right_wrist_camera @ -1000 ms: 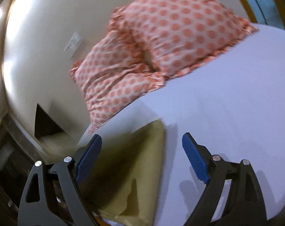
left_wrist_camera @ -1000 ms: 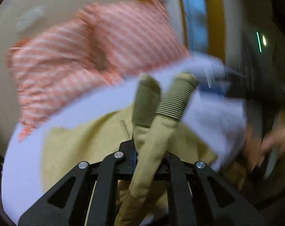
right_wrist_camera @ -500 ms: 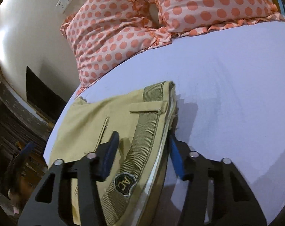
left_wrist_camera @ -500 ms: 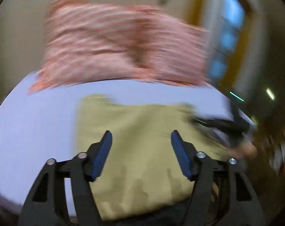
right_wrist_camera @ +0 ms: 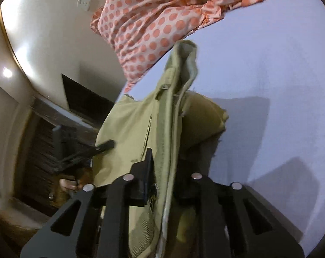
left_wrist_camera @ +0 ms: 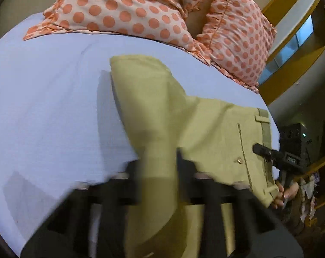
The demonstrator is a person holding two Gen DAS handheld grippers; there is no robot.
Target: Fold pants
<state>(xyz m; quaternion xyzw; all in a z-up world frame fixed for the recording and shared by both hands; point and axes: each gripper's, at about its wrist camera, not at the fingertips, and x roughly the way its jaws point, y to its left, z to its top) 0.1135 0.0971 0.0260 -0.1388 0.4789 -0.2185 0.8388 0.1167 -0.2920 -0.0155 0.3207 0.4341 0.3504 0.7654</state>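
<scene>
Pants point(left_wrist_camera: 216, 129), khaki, on bed point(left_wrist_camera: 44, 107) nr pillows: left claw point(left_wrist_camera: 160, 165) & right claw point(right_wrist_camera: 164, 167) both clamped on cloth, mid-fold lift; next prob. carry edge over, lay flat w/ corners aligned.

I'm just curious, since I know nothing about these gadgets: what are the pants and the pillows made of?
The pants look like matte khaki woven cotton, possibly twill: they crease softly and show stitched seams and a ribbed waistband. The pillows seem thin, light cotton or a blend, printed with orange dots, with ruffled edges.
</scene>
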